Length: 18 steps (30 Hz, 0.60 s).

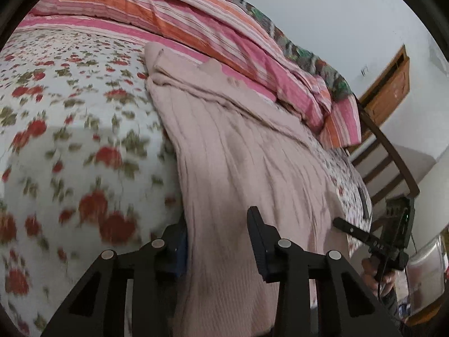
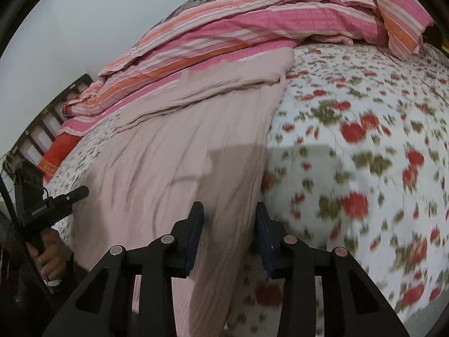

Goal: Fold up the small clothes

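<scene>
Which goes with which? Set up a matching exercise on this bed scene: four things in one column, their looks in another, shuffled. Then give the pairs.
Things:
1. garment
2. bedsheet
3. blanket
4. chair

Looks:
a. white with red flowers
b. dark brown wood
c. pale pink, ribbed
d. pink and orange stripes

Pairs: 1-c, 2-a, 3-d, 4-b
</scene>
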Each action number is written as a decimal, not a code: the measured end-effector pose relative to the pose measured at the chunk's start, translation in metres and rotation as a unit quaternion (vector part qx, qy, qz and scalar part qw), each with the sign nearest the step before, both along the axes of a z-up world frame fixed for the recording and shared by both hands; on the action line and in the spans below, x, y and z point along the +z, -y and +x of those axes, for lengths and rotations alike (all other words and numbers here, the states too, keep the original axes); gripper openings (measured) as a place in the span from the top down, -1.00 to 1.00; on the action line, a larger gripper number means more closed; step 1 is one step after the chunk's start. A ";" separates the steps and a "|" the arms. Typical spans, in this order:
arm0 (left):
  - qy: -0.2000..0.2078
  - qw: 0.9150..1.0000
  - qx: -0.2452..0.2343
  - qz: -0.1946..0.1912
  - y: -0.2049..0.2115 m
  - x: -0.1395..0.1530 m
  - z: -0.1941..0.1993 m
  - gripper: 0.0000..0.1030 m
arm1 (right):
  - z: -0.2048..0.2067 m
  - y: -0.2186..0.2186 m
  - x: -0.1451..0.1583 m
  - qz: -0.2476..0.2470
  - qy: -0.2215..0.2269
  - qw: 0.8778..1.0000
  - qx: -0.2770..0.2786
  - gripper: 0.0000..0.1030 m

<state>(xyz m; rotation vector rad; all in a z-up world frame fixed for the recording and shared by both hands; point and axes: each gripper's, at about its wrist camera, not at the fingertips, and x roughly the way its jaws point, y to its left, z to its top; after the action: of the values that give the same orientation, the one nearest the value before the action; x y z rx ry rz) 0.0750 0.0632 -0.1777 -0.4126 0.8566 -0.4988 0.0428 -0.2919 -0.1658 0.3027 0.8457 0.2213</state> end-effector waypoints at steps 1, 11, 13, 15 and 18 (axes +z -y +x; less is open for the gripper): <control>0.001 1.000 -0.003 0.007 0.002 0.001 -0.006 0.32 | -0.008 0.000 -0.002 0.001 -0.002 1.000 0.000 0.27; -0.010 1.000 -0.012 0.010 0.004 -0.015 -0.048 0.32 | -0.043 -0.014 -0.023 -0.010 -0.020 1.000 0.009 0.27; -0.012 1.000 -0.009 0.007 0.003 -0.018 -0.053 0.32 | -0.047 -0.017 -0.024 -0.016 -0.013 1.000 0.005 0.27; -0.014 1.000 -0.006 0.006 0.002 -0.021 -0.058 0.32 | -0.049 -0.021 -0.023 -0.021 -0.011 1.000 0.007 0.27; -0.011 1.000 -0.001 0.001 0.002 -0.022 -0.063 0.33 | -0.054 -0.025 -0.023 -0.025 -0.009 1.000 0.012 0.34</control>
<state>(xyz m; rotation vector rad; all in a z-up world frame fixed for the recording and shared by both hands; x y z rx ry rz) 0.0118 0.0612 -0.1997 -0.4163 0.8784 -0.4971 -0.0110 -0.2672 -0.1891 0.2474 0.8713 0.2203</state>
